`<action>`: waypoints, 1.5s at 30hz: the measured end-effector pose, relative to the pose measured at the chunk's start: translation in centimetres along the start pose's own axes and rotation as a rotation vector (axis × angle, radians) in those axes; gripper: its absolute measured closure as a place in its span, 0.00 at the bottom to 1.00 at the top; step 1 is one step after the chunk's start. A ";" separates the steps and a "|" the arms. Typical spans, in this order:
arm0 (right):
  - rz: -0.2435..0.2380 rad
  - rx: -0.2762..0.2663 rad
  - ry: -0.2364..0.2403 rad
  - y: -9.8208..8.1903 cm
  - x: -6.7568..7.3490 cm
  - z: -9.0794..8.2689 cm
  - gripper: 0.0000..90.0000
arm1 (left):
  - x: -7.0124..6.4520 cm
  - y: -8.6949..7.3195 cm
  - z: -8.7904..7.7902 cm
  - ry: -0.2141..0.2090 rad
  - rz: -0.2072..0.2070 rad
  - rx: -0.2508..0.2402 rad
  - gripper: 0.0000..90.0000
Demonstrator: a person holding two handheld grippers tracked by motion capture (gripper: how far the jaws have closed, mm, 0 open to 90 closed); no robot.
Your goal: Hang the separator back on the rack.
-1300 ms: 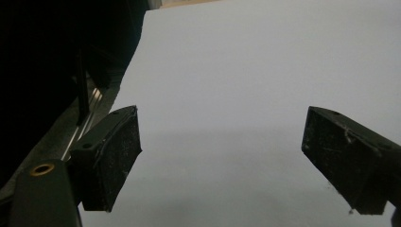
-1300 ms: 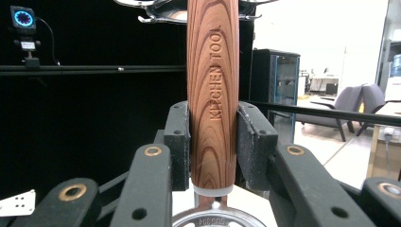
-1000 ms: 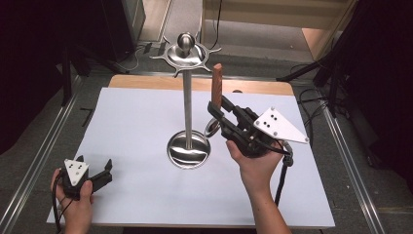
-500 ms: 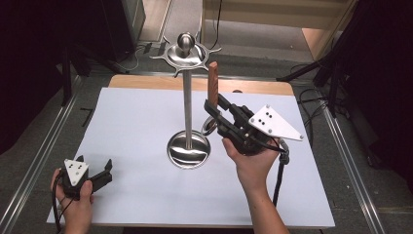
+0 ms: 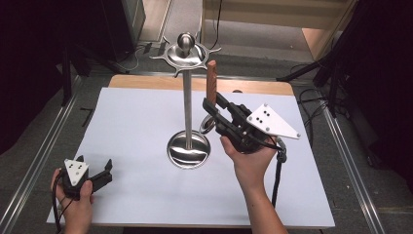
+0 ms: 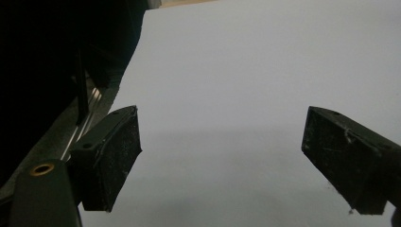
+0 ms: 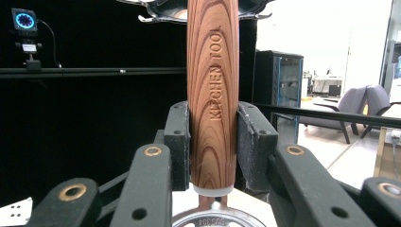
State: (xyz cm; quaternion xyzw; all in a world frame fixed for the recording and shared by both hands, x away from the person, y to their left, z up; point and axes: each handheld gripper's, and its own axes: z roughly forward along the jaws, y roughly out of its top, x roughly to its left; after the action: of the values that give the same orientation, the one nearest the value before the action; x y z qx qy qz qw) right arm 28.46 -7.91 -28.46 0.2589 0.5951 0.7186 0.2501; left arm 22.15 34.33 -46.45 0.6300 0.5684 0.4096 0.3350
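A steel utensil stand [image 5: 185,105] rises from a round base at the table's middle, with a hooked crown [image 5: 184,52] on top. My right gripper [image 5: 212,105] is shut on a wooden-handled kitchen tool [image 5: 211,83], held upright just right of the pole, its handle tip a little below the crown. In the right gripper view the handle [image 7: 212,90], stamped KITCHEN TOOL, stands clamped between the pads, with the crown's hooks [image 7: 156,12] above and the tool's metal end [image 7: 211,218] below. My left gripper [image 5: 100,174] rests open at the near left corner; its pads [image 6: 113,158] hold nothing.
The white table top [image 5: 141,117] has free room left and front of the stand's base [image 5: 188,151]. Metal rails [image 5: 41,161] run along both sides of the table. Cables lie on the floor beyond the far edge.
My right gripper has carried the wooden-handled tool leftward and up, closer to the stand's pole and crown. The left gripper has stayed put.
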 end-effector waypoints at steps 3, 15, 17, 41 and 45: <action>0.000 -0.002 -0.001 -0.1 0.0 0.2 0.77 | 0.0 0.0 0.0 0.000 -0.001 -0.001 0.15; -0.004 -0.003 -0.002 -0.5 0.0 0.3 0.77 | 0.0 0.0 0.0 0.001 0.001 0.001 0.15; -0.002 0.001 -0.002 -0.6 0.0 0.3 0.77 | 0.0 0.0 0.0 0.000 0.000 0.000 0.15; -0.021 -0.005 -0.010 -1.1 0.1 0.4 0.77 | 0.0 0.0 0.0 0.000 0.001 0.000 0.15; -0.028 -0.017 -0.017 -1.5 -0.1 0.4 0.77 | 0.0 0.0 0.0 -0.001 0.002 0.000 0.15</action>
State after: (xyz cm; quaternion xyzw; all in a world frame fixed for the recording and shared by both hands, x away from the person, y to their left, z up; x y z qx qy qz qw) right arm 28.85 -7.44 -29.89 0.2544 0.5902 0.7180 0.2671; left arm 22.14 34.32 -46.44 0.6308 0.5677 0.4096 0.3347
